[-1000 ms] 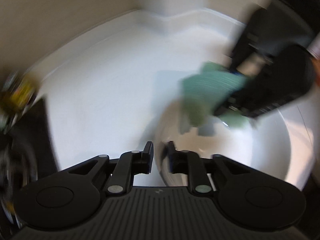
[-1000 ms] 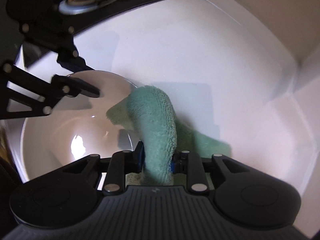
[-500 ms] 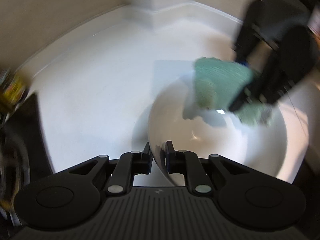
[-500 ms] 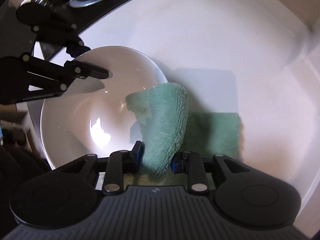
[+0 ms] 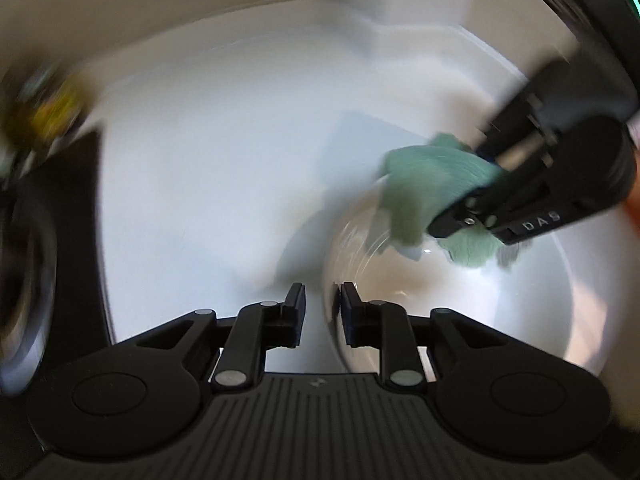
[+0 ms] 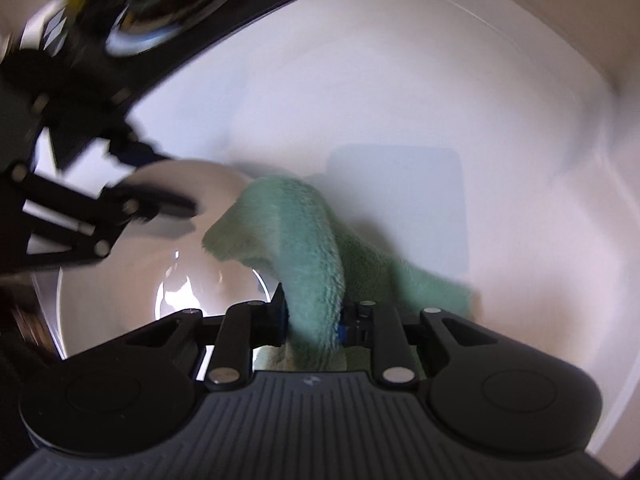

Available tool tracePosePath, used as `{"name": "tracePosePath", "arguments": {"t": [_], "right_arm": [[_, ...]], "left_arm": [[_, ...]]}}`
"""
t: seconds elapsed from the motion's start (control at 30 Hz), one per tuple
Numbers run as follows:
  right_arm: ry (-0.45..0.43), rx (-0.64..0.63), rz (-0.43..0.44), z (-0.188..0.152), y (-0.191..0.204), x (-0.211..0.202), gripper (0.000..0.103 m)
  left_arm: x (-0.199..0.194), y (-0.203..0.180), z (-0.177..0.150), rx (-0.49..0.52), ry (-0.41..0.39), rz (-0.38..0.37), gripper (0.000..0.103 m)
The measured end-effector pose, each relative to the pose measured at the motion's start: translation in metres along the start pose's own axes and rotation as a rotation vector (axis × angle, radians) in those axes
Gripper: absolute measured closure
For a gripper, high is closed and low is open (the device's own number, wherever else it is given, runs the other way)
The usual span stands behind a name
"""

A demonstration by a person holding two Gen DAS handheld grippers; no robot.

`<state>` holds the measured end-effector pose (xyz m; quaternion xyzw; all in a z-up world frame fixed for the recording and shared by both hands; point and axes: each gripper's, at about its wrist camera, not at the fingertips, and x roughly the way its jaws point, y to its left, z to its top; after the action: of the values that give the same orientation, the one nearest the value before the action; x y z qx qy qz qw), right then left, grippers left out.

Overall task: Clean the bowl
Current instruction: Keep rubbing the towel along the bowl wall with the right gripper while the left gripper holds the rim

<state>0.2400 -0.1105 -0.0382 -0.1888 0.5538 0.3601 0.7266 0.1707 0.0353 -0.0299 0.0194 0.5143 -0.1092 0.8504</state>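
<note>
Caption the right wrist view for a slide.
Right tongs clamp a green cloth draped over the white bowl's rim; left tongs straddle the far rim.

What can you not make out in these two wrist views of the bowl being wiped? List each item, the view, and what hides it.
- Left wrist view: the yellow object at the left edge is too blurred to identify.
- Left wrist view: whether the left gripper presses the bowl rim is blurred.
- Right wrist view: the right gripper body hides the green cloth's lower end.
- Right wrist view: the stove burner is smeared.
</note>
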Motion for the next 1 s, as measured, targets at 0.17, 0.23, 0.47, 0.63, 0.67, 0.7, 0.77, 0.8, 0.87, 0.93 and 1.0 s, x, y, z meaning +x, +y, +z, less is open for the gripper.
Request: {"name": "tracePosePath", "arguments": {"t": [0.17, 0.23, 0.47, 0.63, 0.67, 0.7, 0.77, 0.8, 0.87, 0.93, 1.0], "right_arm": [[-0.043, 0.085, -0.047, -0.026, 0.011, -0.01, 0.086], [-0.006, 0.03, -0.013, -0.033, 0.016, -0.013, 0.085], [0.07, -0.158, -0.02, -0.021, 0.013, -0.015, 0.083], [0.051, -0.229, -0.06, 0.011, 0.021, -0.007, 0.082], [0.051, -0.238, -0.068, 0.014, 0.024, -0.005, 0.081], [0.051, -0.247, -0.076, 0.016, 0.027, -0.003, 0.081], [0.038, -0.221, -0.073, 0.014, 0.025, -0.004, 0.081], [0.029, -0.193, -0.061, 0.012, 0.022, -0.005, 0.082], [0.002, -0.136, -0.038, 0.009, 0.017, -0.004, 0.083], [-0.026, -0.075, -0.021, 0.003, 0.012, -0.004, 0.084], [-0.046, -0.024, -0.023, -0.002, 0.01, -0.003, 0.084]], "left_arm": [[-0.004, 0.0, -0.006, 0.019, -0.024, -0.011, 0.093], [-0.005, -0.003, -0.005, 0.09, -0.023, -0.01, 0.096], [0.0, -0.018, 0.008, 0.376, 0.003, -0.047, 0.094], [0.001, -0.018, 0.013, 0.435, 0.01, -0.054, 0.093], [0.001, -0.017, 0.013, 0.425, 0.009, -0.049, 0.092], [0.001, -0.015, 0.013, 0.399, 0.004, -0.038, 0.092], [-0.001, -0.011, 0.01, 0.331, -0.006, -0.023, 0.09], [-0.003, -0.009, 0.007, 0.282, -0.01, -0.008, 0.084], [-0.007, -0.005, 0.003, 0.214, -0.017, 0.016, 0.082], [-0.012, -0.003, -0.004, 0.147, -0.023, 0.032, 0.082], [-0.016, -0.002, -0.012, 0.113, -0.028, 0.035, 0.082]]}}
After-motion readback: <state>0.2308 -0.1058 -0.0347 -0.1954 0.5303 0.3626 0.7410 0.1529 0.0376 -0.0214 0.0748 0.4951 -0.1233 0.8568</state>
